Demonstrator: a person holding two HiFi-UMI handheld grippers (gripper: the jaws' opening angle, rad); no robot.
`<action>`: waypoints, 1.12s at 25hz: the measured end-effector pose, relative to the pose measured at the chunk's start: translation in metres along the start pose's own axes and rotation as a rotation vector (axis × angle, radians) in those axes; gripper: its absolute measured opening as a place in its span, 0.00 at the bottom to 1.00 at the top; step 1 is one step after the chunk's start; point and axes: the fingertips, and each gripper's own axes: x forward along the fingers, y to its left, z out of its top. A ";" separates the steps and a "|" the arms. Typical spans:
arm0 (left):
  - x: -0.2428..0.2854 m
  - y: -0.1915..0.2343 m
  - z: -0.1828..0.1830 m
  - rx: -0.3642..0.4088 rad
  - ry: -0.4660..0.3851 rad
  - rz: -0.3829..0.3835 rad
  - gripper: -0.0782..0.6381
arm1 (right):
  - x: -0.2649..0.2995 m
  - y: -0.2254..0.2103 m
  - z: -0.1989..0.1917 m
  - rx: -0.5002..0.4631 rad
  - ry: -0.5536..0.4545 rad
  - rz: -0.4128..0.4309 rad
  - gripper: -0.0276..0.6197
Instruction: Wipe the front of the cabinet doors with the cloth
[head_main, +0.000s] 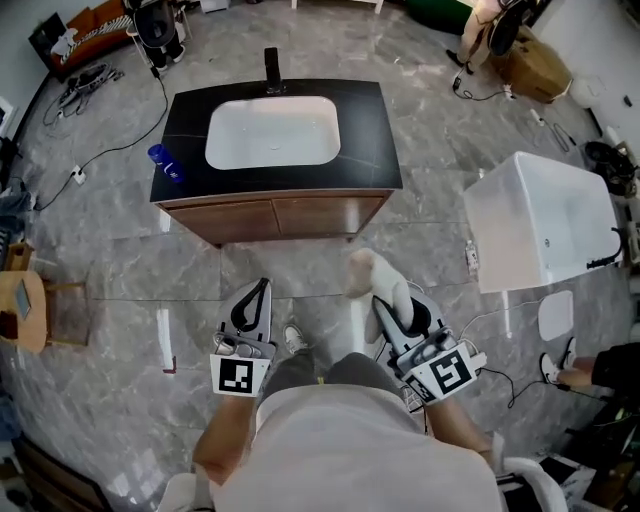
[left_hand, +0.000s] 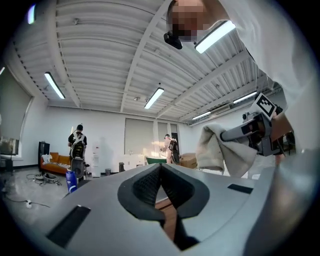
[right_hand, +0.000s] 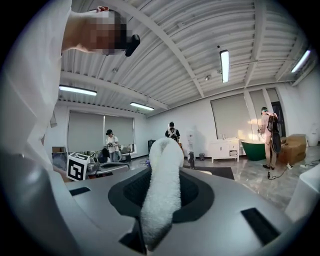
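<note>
Left claw (head_main: 260, 289) and right claw (head_main: 384, 306) close in by person's torso (head_main: 340, 440), head view; cloth (head_main: 375, 278) sticking up from right claw, well short of cabinet doors (head_main: 275, 216). Left gripper view: claw pressed together, nothing in it. Right gripper view: claw clamped on cloth, upright between jaws.

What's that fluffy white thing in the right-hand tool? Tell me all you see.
It is a cloth, off-white and fluffy like terry towelling, bunched into a thick roll. The right gripper is shut on it, both fingers pressing its sides; the loose end sticks out past them and droops. It hangs in the air, short of the wooden cabinet.
</note>
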 end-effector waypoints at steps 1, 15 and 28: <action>0.009 0.005 -0.004 -0.005 0.005 -0.009 0.13 | 0.009 -0.004 0.000 -0.001 0.005 -0.006 0.21; 0.060 -0.003 -0.010 -0.043 0.041 0.075 0.13 | 0.060 -0.072 -0.005 0.003 -0.002 0.065 0.21; 0.087 0.059 -0.151 -0.025 0.066 0.204 0.13 | 0.171 -0.096 -0.146 0.009 0.014 0.163 0.21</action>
